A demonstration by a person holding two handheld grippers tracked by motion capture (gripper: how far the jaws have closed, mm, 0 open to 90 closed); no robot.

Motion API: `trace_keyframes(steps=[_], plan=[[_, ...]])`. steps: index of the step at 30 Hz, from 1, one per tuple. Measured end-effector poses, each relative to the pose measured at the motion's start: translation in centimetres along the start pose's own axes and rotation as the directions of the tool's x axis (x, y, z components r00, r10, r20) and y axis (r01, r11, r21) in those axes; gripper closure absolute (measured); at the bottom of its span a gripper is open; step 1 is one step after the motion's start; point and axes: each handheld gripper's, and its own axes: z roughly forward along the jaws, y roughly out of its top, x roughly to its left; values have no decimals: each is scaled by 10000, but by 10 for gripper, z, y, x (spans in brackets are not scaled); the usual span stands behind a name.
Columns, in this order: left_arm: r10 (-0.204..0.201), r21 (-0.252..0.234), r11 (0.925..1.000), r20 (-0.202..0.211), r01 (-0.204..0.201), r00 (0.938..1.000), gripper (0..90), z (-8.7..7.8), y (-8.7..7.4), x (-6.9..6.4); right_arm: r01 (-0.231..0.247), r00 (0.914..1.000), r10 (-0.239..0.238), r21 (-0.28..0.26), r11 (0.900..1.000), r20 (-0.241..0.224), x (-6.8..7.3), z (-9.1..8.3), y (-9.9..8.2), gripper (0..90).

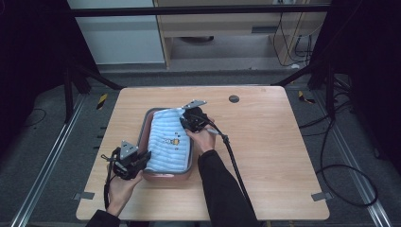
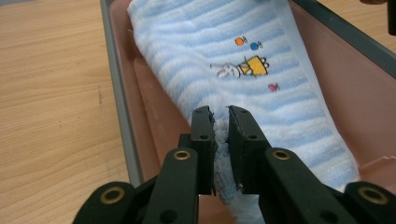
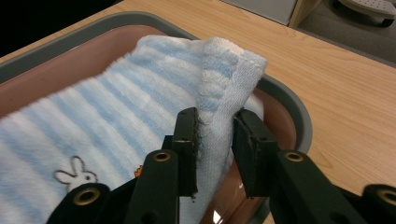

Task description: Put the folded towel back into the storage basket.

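A blue-and-white striped towel [image 1: 166, 142] with a small rabbit picture lies folded in a pink tray with a grey rim [image 1: 144, 126] at the table's middle left. My left gripper [image 1: 140, 161] is shut on the towel's near corner [image 2: 223, 140], at the tray's near left end. At the tray's far right end my right gripper [image 1: 185, 122] is shut on the towel's far corner [image 3: 219, 116], which stands bunched up between its jaws. The rabbit print [image 2: 240, 67] faces up, and it also appears in the right gripper view as the rabbit print [image 3: 74, 175].
The tray rim [image 3: 289, 100] runs close behind the right gripper's jaws. A wooden table [image 1: 269, 142] spreads bare to the right, with a dark round hole [image 1: 233, 99] near its far edge. A black cable [image 1: 234, 161] trails from the right gripper along the forearm.
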Motion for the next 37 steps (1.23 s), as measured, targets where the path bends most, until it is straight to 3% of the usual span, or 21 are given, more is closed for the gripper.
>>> trace_keyframes(steps=[4,12,22,27,37], plan=[[-43,-176,9998,-51,42,10000,777,-3,2,1,-12,9999,13,-75,10000,124,-3,-4,0,652],[-208,-629,9978,-58,204,9998,742,-12,6,5,-147,9993,171,-729,9972,327,-10,-25,3,564],[-494,-1490,9876,58,497,9988,595,-28,14,17,-267,9963,407,-1778,9837,755,-32,-80,-9,346],[-713,-1808,9810,-12,699,9975,489,-34,16,29,-461,9930,665,-1985,9790,975,-51,-111,-32,260],[-792,-2057,9761,-395,695,9961,360,-35,12,54,-1042,9796,1327,-1835,9775,1506,-101,-167,-98,243]])
